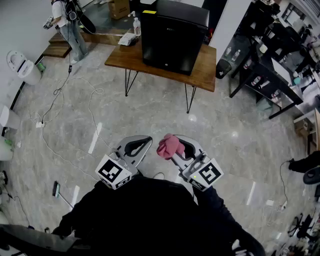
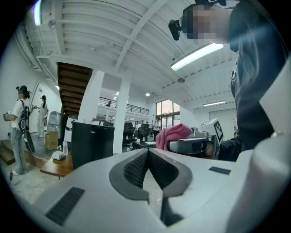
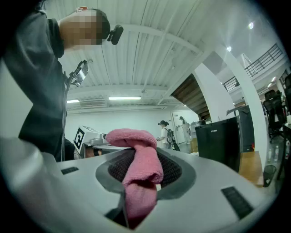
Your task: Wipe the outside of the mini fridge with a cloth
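**Item: moment of approach; wiping not begun.**

- **Step in hand.** The cloth is carried and the fridge is not yet reached. By my judgement this is the walk-up stage.
- **Fridge** point(image 1: 174, 35). Black, door shut. It stands on a wooden counter point(image 1: 206, 70) at upper centre of the head view, well apart from both grippers.
- **Cloth** point(image 1: 169, 145). Pink, bunched. It is pinched in the right gripper point(image 1: 179, 146) at lower centre. In the right gripper view its fingers point(image 3: 175, 169) are closed on the cloth's middle. One fold flops over the tips and a tail hangs towards the camera.
- **Left gripper** point(image 1: 142, 143). It sits just beside the right one. Its fingers point(image 2: 132, 167) are pressed together with nothing between them.
- **Next move calls for.** Crossing the floor to the counter, raising the right gripper, and laying the cloth's loose fold flat on a fridge face. The bunch may want spreading, as little cloth shows past the tips.
- **Other things.**
  - A bottle point(image 1: 136, 26) and a white crumpled wad point(image 1: 127, 39) sit on the counter, just beside the fridge's left side.
  - Cables point(image 1: 75, 97) trail over the floor at left centre.
  - A person point(image 1: 67, 25) stands at upper left, and a box point(image 1: 119, 7) is at the top edge.
  - Dark desks point(image 1: 270, 75) crowd the upper right.
- **In the way.** The cables lie left of the straight path, so they are a trip risk only if the walk drifts left. The bottle and wad could be knocked while that side is wiped.
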{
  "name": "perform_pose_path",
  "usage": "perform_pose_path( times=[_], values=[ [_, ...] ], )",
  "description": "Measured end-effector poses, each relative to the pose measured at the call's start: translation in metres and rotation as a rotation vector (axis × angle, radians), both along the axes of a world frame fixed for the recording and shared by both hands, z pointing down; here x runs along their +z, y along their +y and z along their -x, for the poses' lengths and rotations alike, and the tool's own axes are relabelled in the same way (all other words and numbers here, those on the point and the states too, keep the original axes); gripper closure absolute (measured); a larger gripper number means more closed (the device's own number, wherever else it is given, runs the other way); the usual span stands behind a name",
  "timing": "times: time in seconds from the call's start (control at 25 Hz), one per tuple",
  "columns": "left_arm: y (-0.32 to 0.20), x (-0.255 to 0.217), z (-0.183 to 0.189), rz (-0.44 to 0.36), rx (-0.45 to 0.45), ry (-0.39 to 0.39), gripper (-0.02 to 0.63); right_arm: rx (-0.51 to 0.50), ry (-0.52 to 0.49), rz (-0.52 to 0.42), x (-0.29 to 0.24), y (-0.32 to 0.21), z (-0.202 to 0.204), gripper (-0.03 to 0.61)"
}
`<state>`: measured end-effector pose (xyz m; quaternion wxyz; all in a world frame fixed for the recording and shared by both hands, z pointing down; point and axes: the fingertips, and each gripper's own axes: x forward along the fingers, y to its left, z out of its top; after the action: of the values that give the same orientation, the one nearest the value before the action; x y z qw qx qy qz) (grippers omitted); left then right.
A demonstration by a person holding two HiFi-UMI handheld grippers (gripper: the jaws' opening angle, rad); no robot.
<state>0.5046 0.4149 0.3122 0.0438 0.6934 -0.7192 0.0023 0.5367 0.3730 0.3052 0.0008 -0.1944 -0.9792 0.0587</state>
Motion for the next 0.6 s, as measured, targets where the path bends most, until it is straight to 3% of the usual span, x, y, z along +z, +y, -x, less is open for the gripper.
perform_pose_path(
  times=[0.6],
  values=[
    [0.021,0.006,-0.027,0.012,-0.014,0.01,0.607,0.019,0.017,0.035,0.004,0.016,-0.027,0.449]
  ],
)
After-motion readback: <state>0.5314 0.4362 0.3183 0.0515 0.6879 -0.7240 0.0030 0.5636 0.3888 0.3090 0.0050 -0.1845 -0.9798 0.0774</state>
